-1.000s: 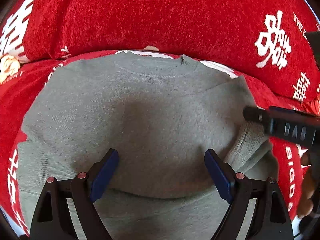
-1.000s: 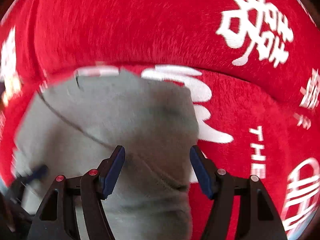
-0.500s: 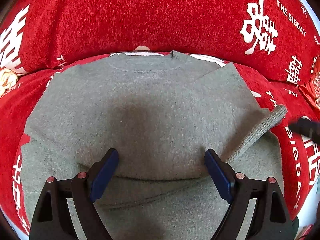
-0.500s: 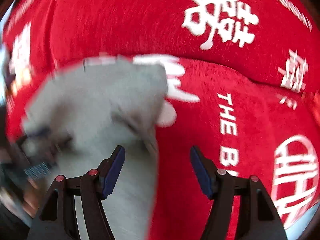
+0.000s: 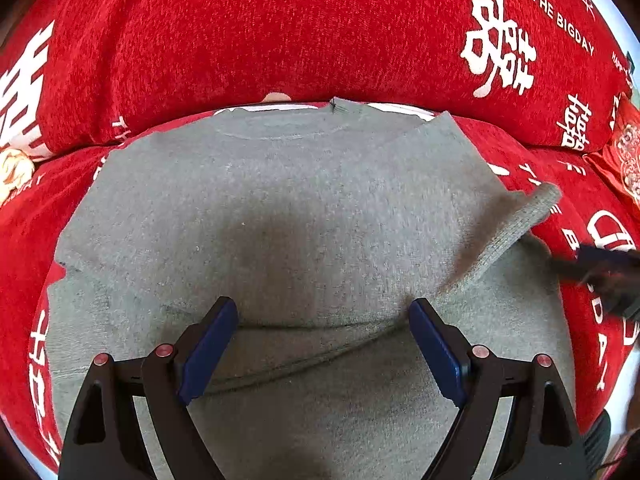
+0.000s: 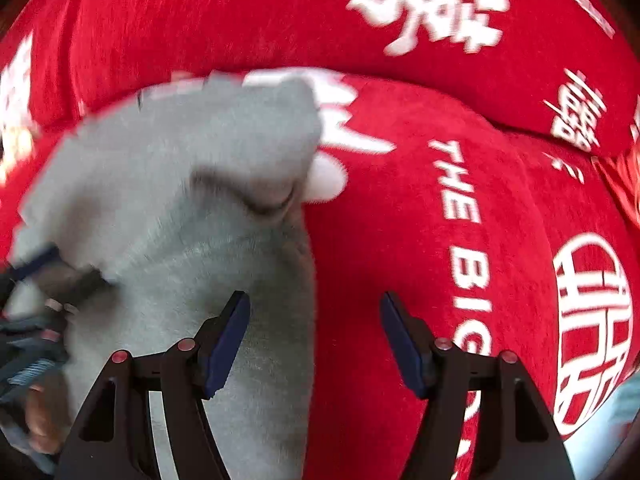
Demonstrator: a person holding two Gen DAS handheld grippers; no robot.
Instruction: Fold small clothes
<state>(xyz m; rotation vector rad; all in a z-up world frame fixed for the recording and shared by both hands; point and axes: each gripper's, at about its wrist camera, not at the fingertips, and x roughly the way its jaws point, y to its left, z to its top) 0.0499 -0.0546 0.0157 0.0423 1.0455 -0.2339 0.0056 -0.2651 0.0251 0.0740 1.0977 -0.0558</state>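
Grey knit is lying spread across a red plush cover: a small sweater (image 5: pixel 304 208) is resting flat on the red cover (image 5: pixel 280 32), its neckline lying toward the raised cushion at the back, where white characters and the words "THE BIGDAY" are showing. One sleeve (image 5: pixel 516 228) is lying folded in across the body, its ribbed cuff pointing out toward the sweater's right edge. A fold line is running across the lower part of the garment, between the blue pads of the left gripper (image 5: pixel 323 340).

That left gripper is hanging over the lower middle of the sweater with its jaws standing wide apart, gripping nothing; whether the pads are brushing the cloth cannot be told. The right gripper (image 6: pixel 314 336) is hanging over the sweater's right edge, one pad above grey knit and the other above bare red cover, jaws likewise apart and empty. In the left wrist view the right gripper is appearing as a dark blur at the right border. In the right wrist view, which is smeared, the left gripper and part of the person's hand (image 6: pixel 38 420) are showing at the left border.
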